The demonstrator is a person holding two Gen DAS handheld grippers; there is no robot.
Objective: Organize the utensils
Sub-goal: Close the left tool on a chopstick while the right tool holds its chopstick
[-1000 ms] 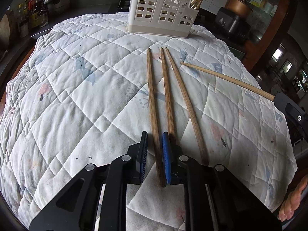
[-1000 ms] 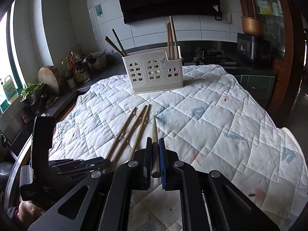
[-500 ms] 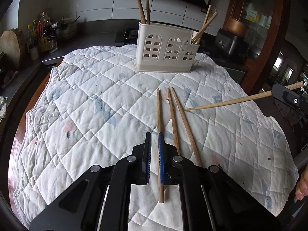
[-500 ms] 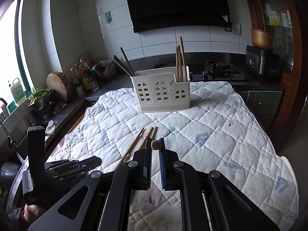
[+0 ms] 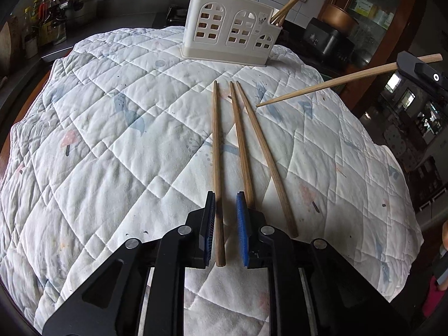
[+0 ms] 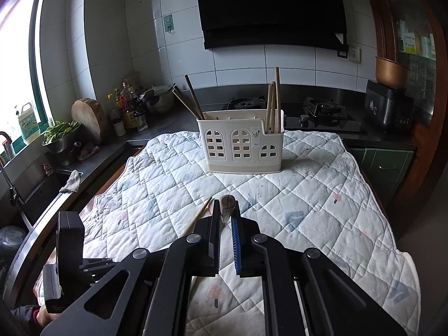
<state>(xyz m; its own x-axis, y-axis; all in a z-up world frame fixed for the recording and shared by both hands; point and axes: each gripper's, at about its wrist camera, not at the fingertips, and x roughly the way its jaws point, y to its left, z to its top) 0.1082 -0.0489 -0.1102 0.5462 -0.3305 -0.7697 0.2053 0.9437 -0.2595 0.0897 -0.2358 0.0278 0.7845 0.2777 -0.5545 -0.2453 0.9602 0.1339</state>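
Observation:
Three wooden chopsticks lie on the quilted cloth. My left gripper (image 5: 226, 200) is open, its jaws straddling the near end of the leftmost chopstick (image 5: 216, 154); the middle chopstick (image 5: 240, 142) and the right chopstick (image 5: 266, 154) lie just right of it. My right gripper (image 6: 225, 210) is shut on a fourth chopstick (image 6: 226, 205), held in the air, seen end-on; in the left wrist view this chopstick (image 5: 327, 85) slants down from the right. The white utensil holder (image 5: 229, 32) stands at the cloth's far side, also in the right wrist view (image 6: 242, 145), with several chopsticks in it.
The quilted cloth (image 6: 322, 190) covers the table. A counter with bottles (image 6: 127, 109), a cutting board (image 6: 88, 119) and a bowl of greens (image 6: 60, 137) lies left. A gas stove (image 6: 322, 112) and a black cooker (image 6: 389, 109) stand behind.
My right gripper has lifted its chopstick higher off the cloth. My left gripper dropped back down low over the leftmost chopstick, jaws a little wider.

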